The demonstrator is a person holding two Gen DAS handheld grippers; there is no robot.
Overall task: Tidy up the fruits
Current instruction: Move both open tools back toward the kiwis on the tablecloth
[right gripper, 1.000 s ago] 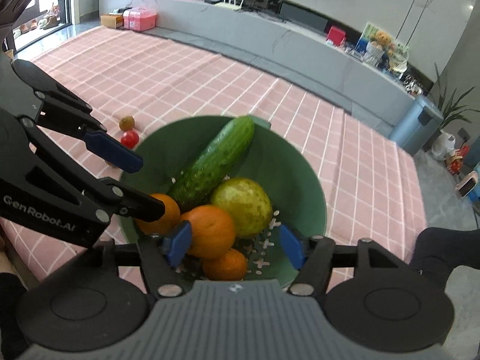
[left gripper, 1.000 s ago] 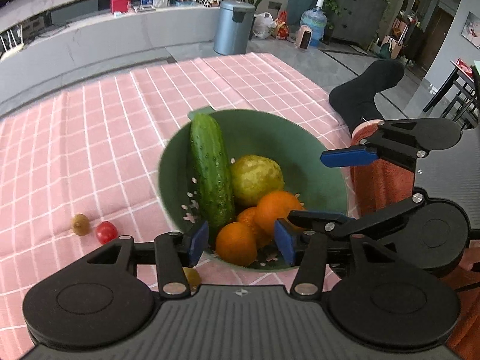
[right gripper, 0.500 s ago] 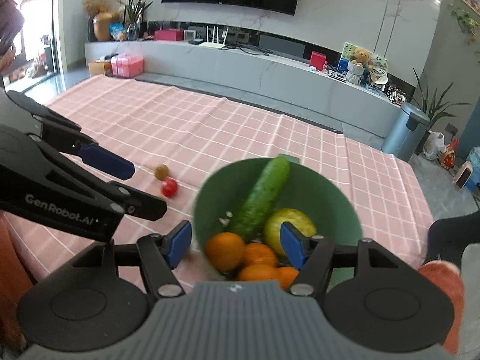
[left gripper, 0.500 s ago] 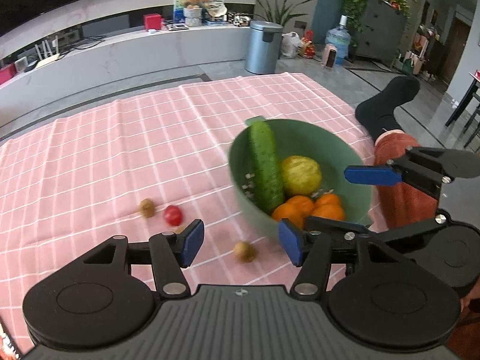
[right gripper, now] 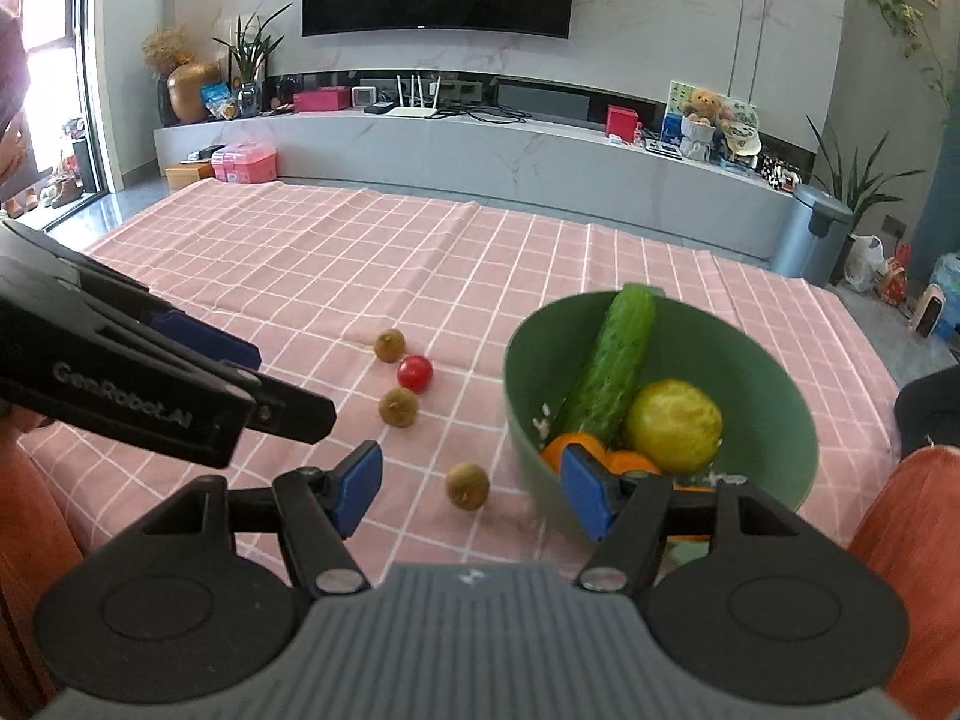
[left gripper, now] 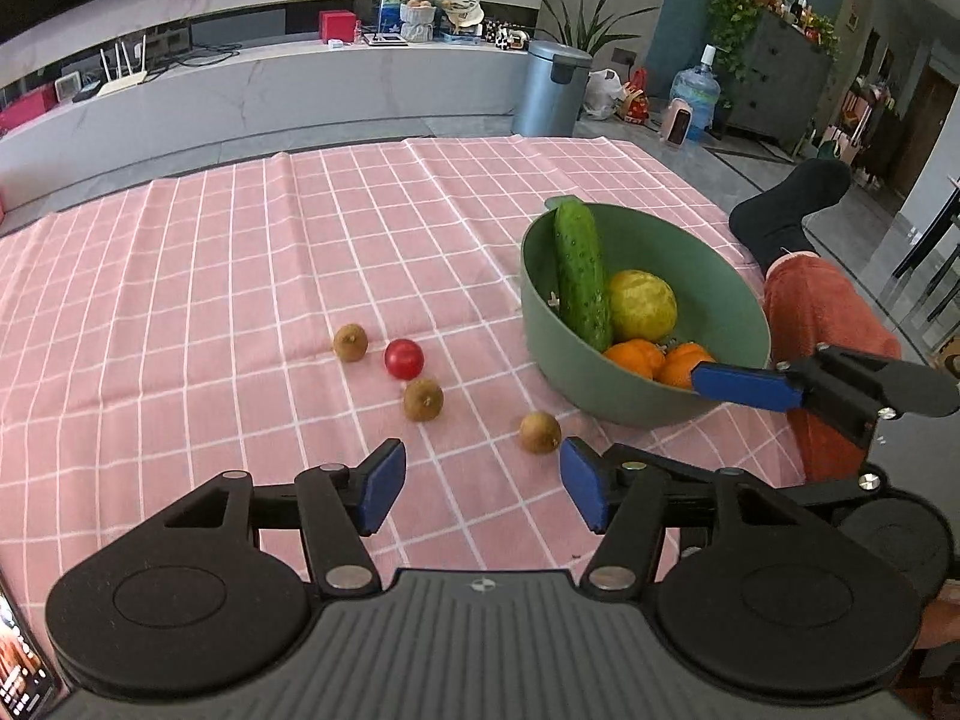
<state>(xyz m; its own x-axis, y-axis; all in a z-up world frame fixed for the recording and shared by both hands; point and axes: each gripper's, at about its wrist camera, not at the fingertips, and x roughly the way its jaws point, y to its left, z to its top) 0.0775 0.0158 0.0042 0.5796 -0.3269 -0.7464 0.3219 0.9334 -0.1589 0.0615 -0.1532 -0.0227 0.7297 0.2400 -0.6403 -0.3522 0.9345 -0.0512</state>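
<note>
A green bowl [left gripper: 714, 276] [right gripper: 774, 360] on the pink checked cloth holds a cucumber [left gripper: 579, 273] [right gripper: 612, 372], a yellow-green round fruit [left gripper: 642, 306] [right gripper: 672, 426] and several oranges [left gripper: 636, 357] [right gripper: 579, 444]. Left of the bowl lie a red tomato [left gripper: 404, 358] [right gripper: 414, 373] and three small brown fruits [left gripper: 350, 342] [left gripper: 423, 399] [left gripper: 540, 432] [right gripper: 467, 485]. My left gripper [left gripper: 480, 486] is open and empty, near the front brown fruit. My right gripper [right gripper: 471, 489] is open and empty, at the bowl's near rim; it also shows in the left wrist view [left gripper: 744, 387].
The pink checked tablecloth [left gripper: 240, 252] covers a low table. The person's orange-clad knee [left gripper: 828, 312] and black sock [left gripper: 786, 210] are right of the bowl. A grey bin [left gripper: 552, 87] and a long marble counter [right gripper: 480, 150] stand beyond the far edge.
Both grippers have pulled back and up from over the bowl. The bowl now sits farther away to the right, and the loose fruits on the cloth have come into view.
</note>
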